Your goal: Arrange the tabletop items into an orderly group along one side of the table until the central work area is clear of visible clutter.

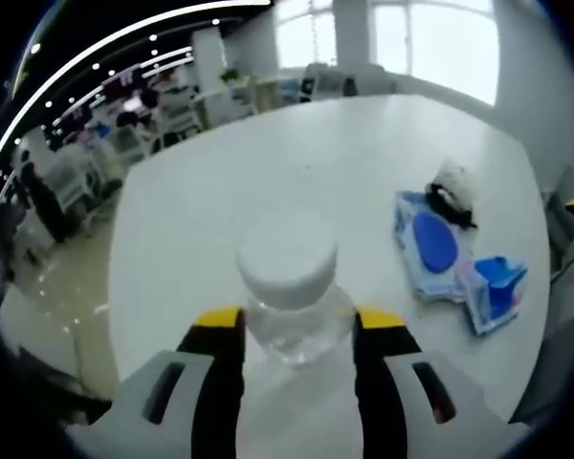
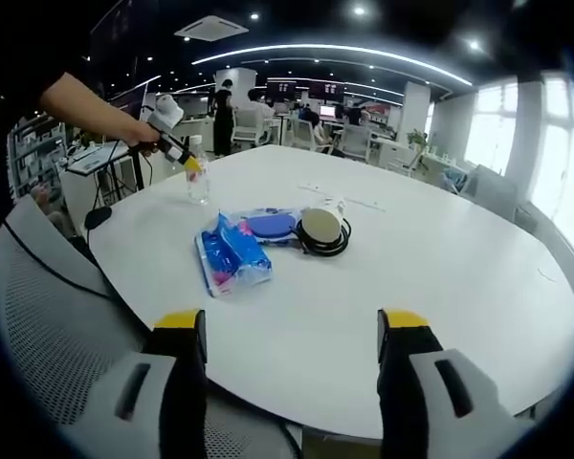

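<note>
A: Bottle (image 1: 289, 287), clear plastic with a white cap, between the yellow-tipped jaws of the left gripper (image 1: 297, 330), near the table (image 1: 268, 163) edge. Clamped on the body just under the cap, by the look of it.

B: Probably light, little or no liquid visible. Thin walls, likely to flex or slip if squeezed hard; a hold low on the body seems safer than one at the cap.

A: Seen from the right gripper view too: bottle (image 2: 198, 178) upright at the far rim, held there by the left gripper (image 2: 184, 159).

B: Right gripper (image 2: 292, 330) spread wide, holding nothing, hovering over the near edge.

A: Still in the centre: blue wipes pack (image 2: 231, 256), another blue packet (image 2: 270, 226) behind it, a round cream thing with black cord (image 2: 322, 230), perhaps headphones. All bunched close, touching or nearly.

B: Soft packs, easy to crush; cord liable to snag. Nothing between bottle and rim.
</note>
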Demonstrator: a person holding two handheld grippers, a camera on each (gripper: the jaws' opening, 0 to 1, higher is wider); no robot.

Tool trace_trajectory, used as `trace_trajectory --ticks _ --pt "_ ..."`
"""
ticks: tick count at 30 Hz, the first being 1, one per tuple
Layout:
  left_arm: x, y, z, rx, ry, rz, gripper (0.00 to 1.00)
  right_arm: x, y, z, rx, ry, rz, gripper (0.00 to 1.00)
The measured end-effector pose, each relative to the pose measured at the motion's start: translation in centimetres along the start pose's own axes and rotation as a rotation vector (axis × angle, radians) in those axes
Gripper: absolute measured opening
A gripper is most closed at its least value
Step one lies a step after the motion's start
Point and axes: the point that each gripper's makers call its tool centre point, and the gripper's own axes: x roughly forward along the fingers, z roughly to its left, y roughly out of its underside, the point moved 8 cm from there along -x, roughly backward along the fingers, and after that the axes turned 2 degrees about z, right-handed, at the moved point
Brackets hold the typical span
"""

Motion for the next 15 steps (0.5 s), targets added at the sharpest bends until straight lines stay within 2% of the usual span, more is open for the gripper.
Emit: trace_trajectory --ticks 3,5,9,15 --pt "-0.2 -0.4 0.0 -0.012 -0.007 -0.023 0.42 0.0 0.0 0.0 0.0 -0.001 -0.001 0.73" --pt "-0.6 -1.1 0.1 -0.041 -0.013 -0.07 0.42 0.0 0.0 0.0 -0.001 -0.002 -0.003 0.73" --pt "-1.2 -1.5 0.1 -0.038 -0.022 -0.067 0.44 0.0 -0.1 0.1 -0.002 -0.003 -0.008 0.73" --pt "-2.3 -1.1 -0.4 -0.043 -0.031 -0.064 0.45 -0.1 -0.1 0.1 -0.001 -0.003 -0.018 0.73"
